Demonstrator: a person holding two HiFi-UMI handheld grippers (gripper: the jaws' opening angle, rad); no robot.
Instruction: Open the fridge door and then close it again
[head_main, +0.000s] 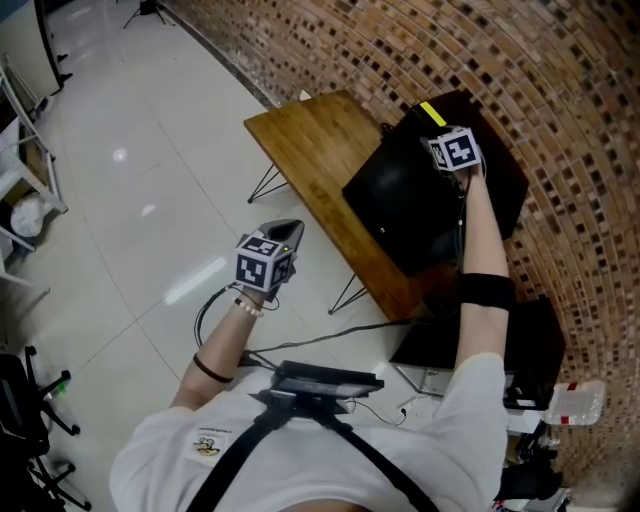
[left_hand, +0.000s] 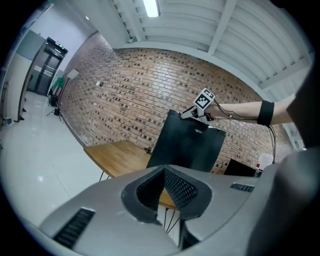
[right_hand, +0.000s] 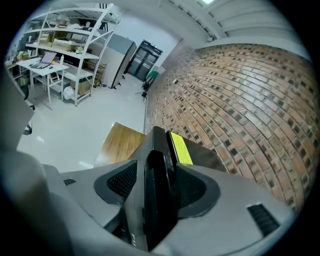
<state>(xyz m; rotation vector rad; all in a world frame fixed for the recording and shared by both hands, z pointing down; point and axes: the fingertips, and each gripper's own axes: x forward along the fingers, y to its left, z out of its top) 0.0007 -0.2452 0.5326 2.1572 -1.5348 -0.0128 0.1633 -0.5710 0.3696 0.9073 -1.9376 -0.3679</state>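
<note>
The right gripper (right_hand: 158, 192) clamps the top edge of the black fridge door (head_main: 400, 208); the left gripper (left_hand: 162, 194) is closed, empty. Advised: follow the hinge arc, keeping the grip square.

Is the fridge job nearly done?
Done: the right gripper has its jaws clamped on the top edge of the fridge door. In hand: swinging it, though I can't tell if it's open yet. Left: ending with it shut, then letting go. The left gripper is shut, empty.

Fridge (head_main: 405, 205) on table (head_main: 305, 140), beside brick wall (head_main: 570, 90)
</note>
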